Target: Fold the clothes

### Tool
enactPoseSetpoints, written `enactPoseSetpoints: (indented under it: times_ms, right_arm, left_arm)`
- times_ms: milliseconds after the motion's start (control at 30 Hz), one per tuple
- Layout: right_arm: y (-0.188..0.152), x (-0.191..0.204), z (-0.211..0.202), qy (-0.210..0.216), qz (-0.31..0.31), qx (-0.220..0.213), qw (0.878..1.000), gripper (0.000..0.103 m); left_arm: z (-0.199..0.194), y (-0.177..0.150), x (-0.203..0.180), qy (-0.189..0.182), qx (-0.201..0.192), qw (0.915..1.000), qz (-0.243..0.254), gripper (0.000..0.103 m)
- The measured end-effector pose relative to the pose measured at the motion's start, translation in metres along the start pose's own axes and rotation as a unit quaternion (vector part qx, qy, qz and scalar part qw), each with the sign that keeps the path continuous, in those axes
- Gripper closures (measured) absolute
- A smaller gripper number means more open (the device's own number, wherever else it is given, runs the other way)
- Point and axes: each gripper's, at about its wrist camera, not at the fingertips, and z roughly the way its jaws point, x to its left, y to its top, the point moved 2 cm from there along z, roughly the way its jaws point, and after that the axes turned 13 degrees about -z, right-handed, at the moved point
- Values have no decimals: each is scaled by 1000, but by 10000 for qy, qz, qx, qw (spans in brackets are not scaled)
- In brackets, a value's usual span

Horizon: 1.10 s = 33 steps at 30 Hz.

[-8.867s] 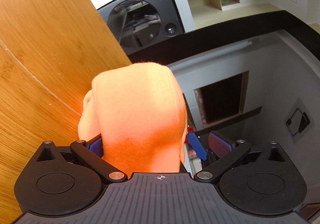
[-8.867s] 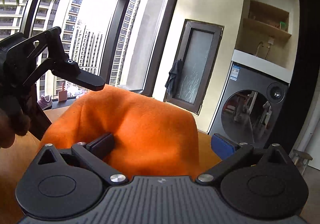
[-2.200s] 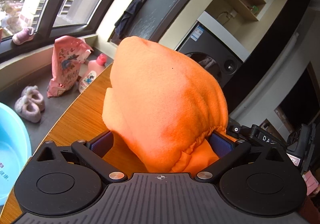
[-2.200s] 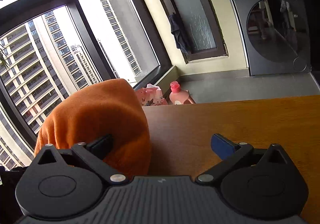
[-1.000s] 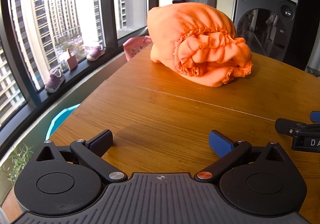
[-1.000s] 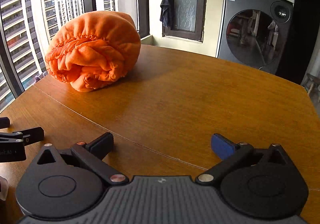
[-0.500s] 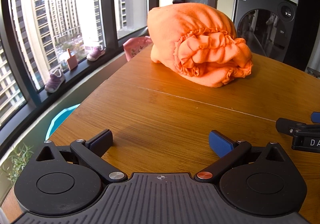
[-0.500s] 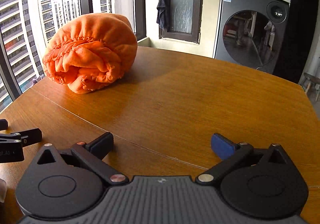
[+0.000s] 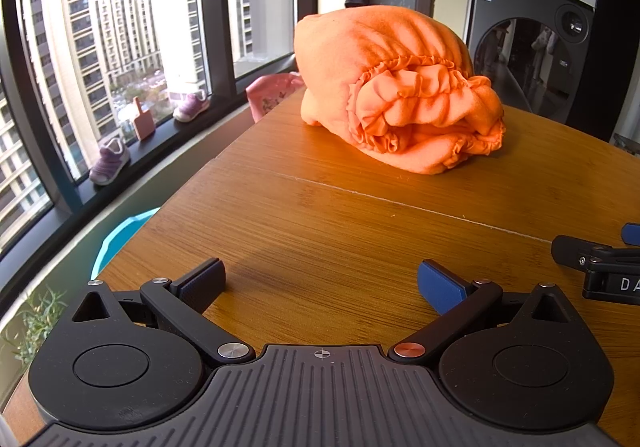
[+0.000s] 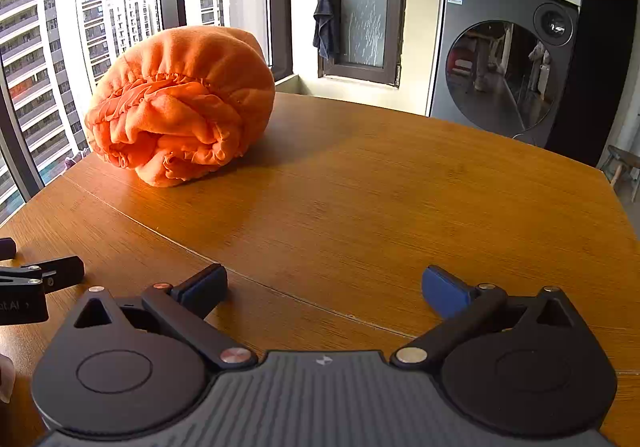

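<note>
The orange garment [image 9: 396,87] lay as a rolled bundle on the wooden table [image 9: 360,231], at about 12 o'clock from the left gripper [image 9: 320,281] and about 11 o'clock from the right gripper [image 10: 324,287], well apart from both. Its gathered, ruffled edge was turned toward the cameras. A thin seam line crossed the table top between the bundle and the grippers.

Both grippers were spread wide over the bare wood and held nothing. In the left wrist view, a part of the right gripper showed at 3 o'clock.

Around the table there were tall windows [image 9: 120,47] with high buildings outside, small shoes [image 9: 110,161] on the sill, a pink bag [image 9: 272,93] behind the table edge, and a blue basin [image 9: 120,235] on the floor. At 1 o'clock stood a grey washing machine [image 10: 504,63], and a dark cloth [image 10: 325,23] hung on a door beside it.

About two seconds before, each gripper was closed on the orange cloth and lifted it. In the last second the bundle was already on the table and the views almost did not change.
</note>
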Motion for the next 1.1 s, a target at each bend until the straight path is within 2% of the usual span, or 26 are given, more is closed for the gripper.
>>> enactPoseSetpoints:
  times_ms: [1100]
  right_arm:
    - [-3,-4,-3,16,0,-14,10000,0]
  left_arm:
    - [1,1,1,37,-11,10000,-52,0]
